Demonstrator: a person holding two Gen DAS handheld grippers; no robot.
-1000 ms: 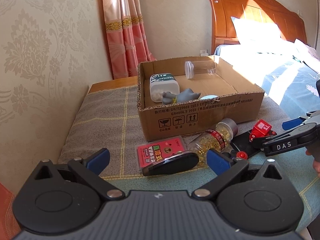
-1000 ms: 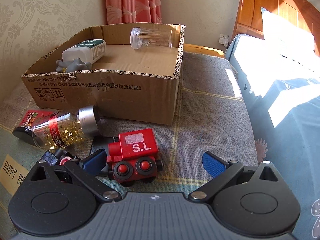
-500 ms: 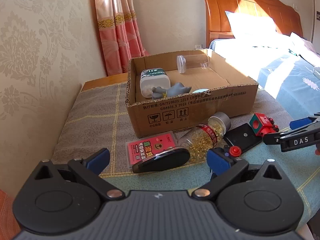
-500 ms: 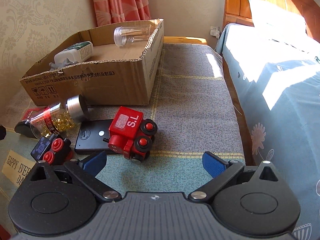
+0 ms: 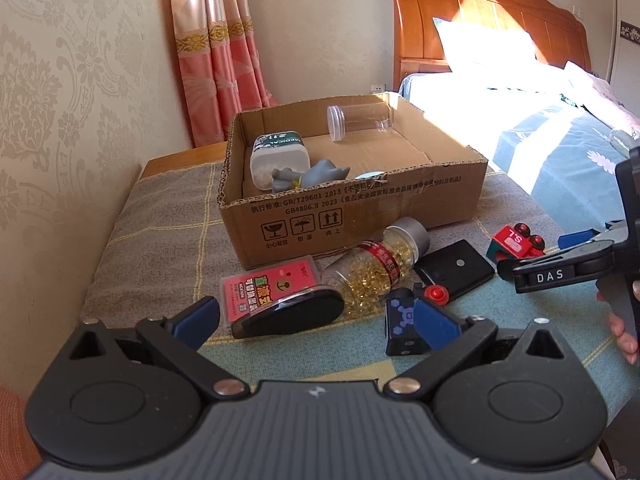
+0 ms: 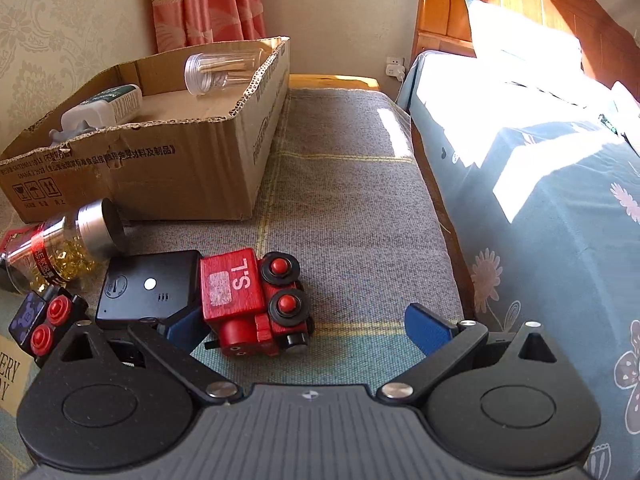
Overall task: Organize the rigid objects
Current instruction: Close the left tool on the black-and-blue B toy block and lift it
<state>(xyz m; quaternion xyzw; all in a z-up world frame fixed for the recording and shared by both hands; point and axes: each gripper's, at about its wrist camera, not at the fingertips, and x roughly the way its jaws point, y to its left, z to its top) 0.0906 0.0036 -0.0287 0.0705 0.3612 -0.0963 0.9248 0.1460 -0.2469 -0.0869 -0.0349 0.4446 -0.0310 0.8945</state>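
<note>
Both tongs gape empty; the right tongs (image 6: 308, 330) straddle the red toy train (image 6: 250, 300) lying outside the box (image 6: 168, 160). Next, I'd guess: close, lift, drop it inside.

A home bedroom: a bed (image 5: 552, 128) with a wooden headboard (image 5: 480, 20) is filling the right of the frame, pink curtains (image 5: 216, 52) are hanging at upper left, and patterned wallpaper (image 5: 60, 100) is covering the left wall.

Both low wrist views face the cardboard box (image 5: 352, 216) (image 6: 132, 168) closely, left frontally, right from its right corner.
</note>
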